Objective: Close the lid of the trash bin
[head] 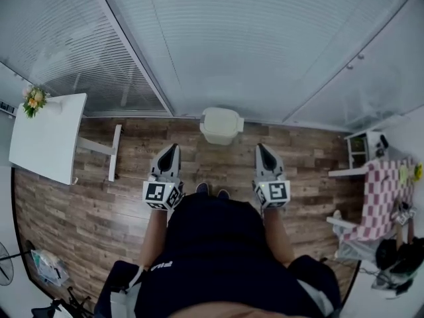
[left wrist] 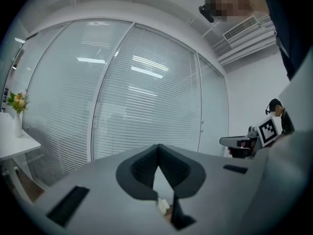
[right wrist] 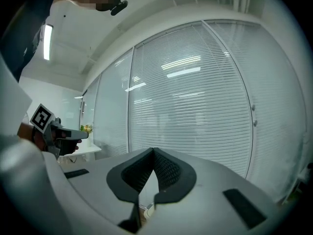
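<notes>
The trash bin point(head: 220, 124) stands against the blinds point(head: 252, 45), its lid apparently lying flat, though it is too small to be sure. Left tongs point(head: 173, 150) and right tongs point(head: 260, 149) hover short of the bin, tips pressed together, empty. Closed tips suit pressing a lid down squarely.

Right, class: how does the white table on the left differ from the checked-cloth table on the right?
The white table has a plain, uncovered top; the checked-cloth table is covered in pink and white squares. The white table carries flowers at its far corner; the checked-cloth table holds small things I cannot identify. The white table stands left of the trash bin, the checked-cloth table right of it. Both stand on the wooden floor.
</notes>
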`<action>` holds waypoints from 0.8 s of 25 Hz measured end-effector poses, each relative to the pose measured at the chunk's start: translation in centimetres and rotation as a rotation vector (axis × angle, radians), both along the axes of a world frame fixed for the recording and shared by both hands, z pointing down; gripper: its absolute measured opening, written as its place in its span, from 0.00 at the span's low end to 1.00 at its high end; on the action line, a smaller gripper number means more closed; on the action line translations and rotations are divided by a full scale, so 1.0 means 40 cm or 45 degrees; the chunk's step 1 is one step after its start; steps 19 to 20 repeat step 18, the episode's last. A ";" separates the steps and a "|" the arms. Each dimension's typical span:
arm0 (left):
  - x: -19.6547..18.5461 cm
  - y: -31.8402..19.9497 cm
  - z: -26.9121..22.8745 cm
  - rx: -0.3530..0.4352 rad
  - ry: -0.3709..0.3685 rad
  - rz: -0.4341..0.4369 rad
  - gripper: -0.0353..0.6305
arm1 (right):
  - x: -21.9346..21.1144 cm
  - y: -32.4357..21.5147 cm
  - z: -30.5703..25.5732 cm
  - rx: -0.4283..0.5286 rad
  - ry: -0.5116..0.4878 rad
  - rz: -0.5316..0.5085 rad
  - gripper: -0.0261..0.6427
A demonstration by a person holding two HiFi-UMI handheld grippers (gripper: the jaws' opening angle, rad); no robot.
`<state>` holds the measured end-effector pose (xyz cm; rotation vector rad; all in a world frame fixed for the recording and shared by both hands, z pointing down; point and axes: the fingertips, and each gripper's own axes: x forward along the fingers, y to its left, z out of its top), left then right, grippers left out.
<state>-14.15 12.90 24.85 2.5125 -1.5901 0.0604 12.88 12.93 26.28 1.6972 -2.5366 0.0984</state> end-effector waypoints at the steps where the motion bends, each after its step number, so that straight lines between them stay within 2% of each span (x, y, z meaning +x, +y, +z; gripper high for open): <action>1: -0.002 -0.007 0.002 -0.011 -0.001 0.002 0.06 | -0.005 -0.006 -0.007 0.001 -0.021 0.004 0.04; 3: -0.011 -0.017 0.010 -0.027 -0.002 0.010 0.06 | -0.023 -0.010 -0.018 0.010 -0.049 -0.001 0.04; 6: -0.017 -0.032 0.012 -0.032 0.002 0.025 0.06 | -0.051 -0.013 -0.030 0.024 -0.016 -0.021 0.04; 10: -0.012 -0.031 0.009 -0.032 -0.003 0.044 0.06 | -0.057 -0.012 -0.022 -0.007 -0.049 -0.020 0.04; 20: -0.020 -0.042 0.019 -0.041 0.026 0.033 0.06 | -0.061 -0.035 -0.018 -0.025 -0.018 -0.040 0.04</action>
